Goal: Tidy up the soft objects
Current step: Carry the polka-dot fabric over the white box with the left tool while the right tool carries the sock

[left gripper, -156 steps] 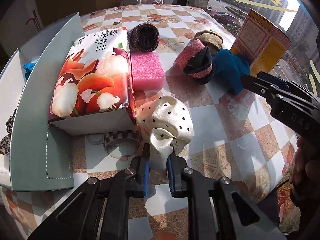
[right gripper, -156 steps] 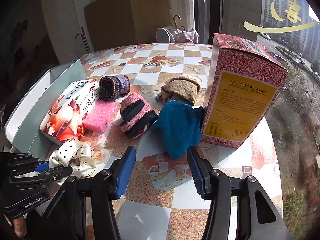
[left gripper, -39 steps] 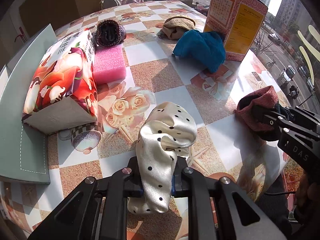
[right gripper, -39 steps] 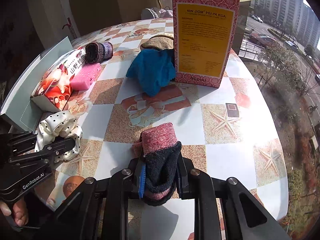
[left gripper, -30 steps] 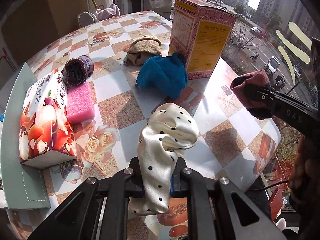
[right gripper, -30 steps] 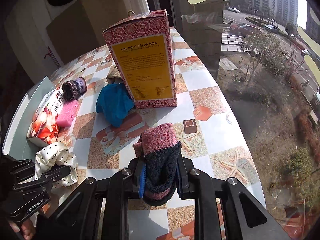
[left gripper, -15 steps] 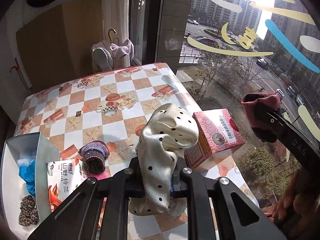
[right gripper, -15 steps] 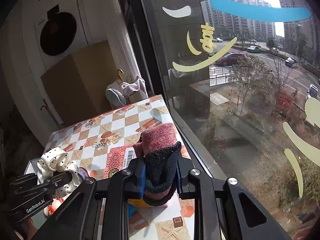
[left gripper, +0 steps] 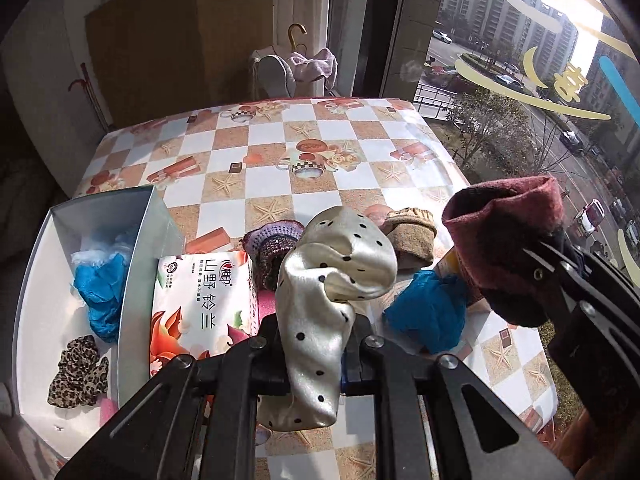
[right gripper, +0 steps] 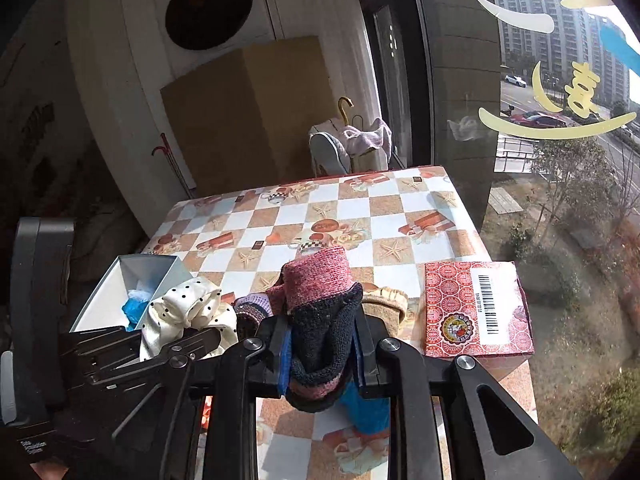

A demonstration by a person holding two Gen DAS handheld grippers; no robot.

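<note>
While above the table (left gripper: 320, 152) — left gripper (left gripper: 316, 344) clamped on dotted scrunchie (left gripper: 332, 280), right gripper (right gripper: 322, 356) on pink-and-black sock (right gripper: 320, 300).

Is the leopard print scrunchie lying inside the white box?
Yes, the leopard print scrunchie lies on the floor of the white box, near the blue cloth.

Pink sponge (left gripper: 267, 309) mostly hidden behind the polka-dot scrunchie (left gripper: 328, 304) and tissue pack (left gripper: 200, 308). Blue cloth (right gripper: 366, 408) largely covered by the right gripper (right gripper: 322, 350) and its sock (right gripper: 320, 320). Small print on the tissue pack too fine to read
</note>
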